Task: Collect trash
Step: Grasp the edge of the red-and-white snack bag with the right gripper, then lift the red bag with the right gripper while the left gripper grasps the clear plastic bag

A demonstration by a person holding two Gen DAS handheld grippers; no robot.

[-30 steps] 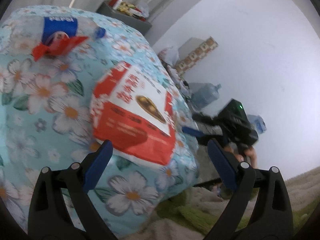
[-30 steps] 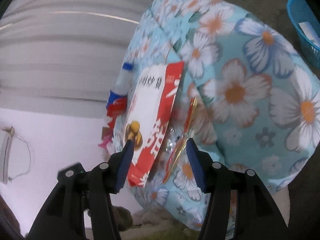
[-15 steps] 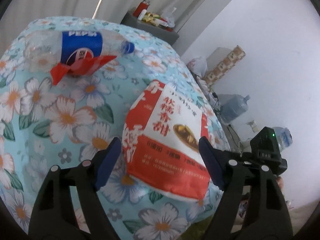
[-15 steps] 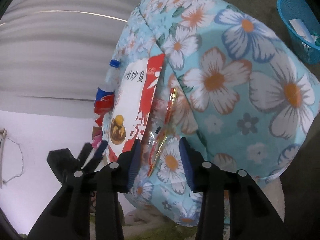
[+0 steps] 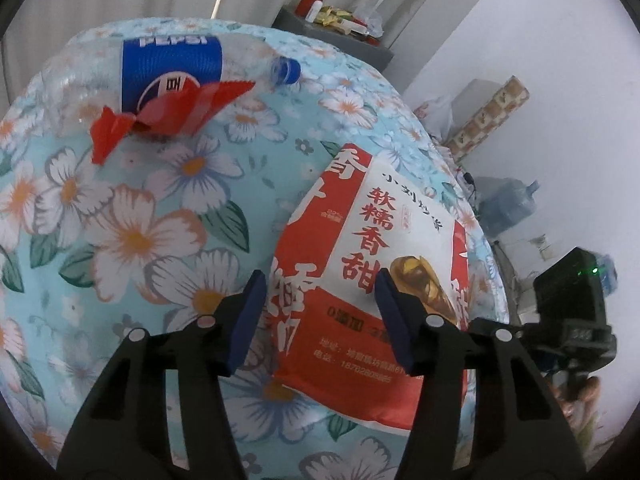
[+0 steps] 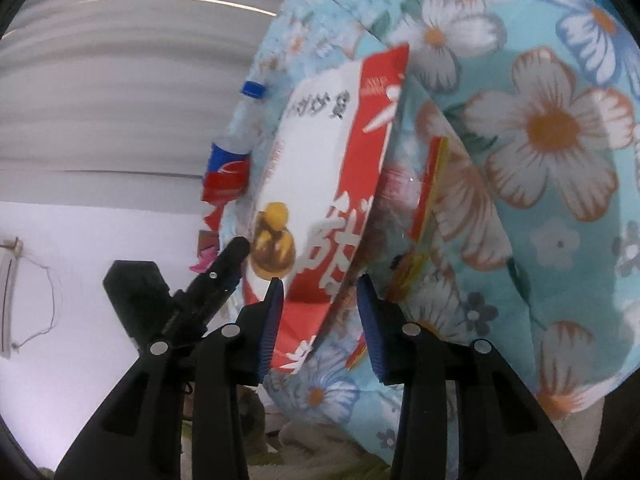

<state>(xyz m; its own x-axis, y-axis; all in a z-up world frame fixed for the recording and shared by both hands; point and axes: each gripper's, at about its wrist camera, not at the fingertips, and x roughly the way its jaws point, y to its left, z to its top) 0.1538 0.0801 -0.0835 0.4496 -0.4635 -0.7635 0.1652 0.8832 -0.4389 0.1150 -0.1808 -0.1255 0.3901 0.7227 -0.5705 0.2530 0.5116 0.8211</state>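
Observation:
A red and white snack bag (image 5: 372,280) lies on the floral tablecloth (image 5: 132,240). My left gripper (image 5: 320,312) is open, its fingers over the bag's near left part. In the right wrist view my right gripper (image 6: 320,320) is open, its fingers on either side of the bag's (image 6: 320,184) near edge. A clear wrapper with red and yellow print (image 6: 420,216) lies beside the bag. An empty Pepsi bottle (image 5: 172,68) lies farther back with a red wrapper (image 5: 160,116) against it.
The cloth-covered table (image 6: 540,128) drops off at its edges. A grey side table with bottles and packets (image 5: 336,28) stands behind. A water jug (image 5: 508,204) and boxes (image 5: 492,116) sit by the white wall. The other gripper's body (image 5: 572,312) shows at the right.
Both grippers have moved in toward the snack bag. The left gripper's fingers have narrowed and now sit over the bag. The right gripper's fingers now straddle the bag's edge.

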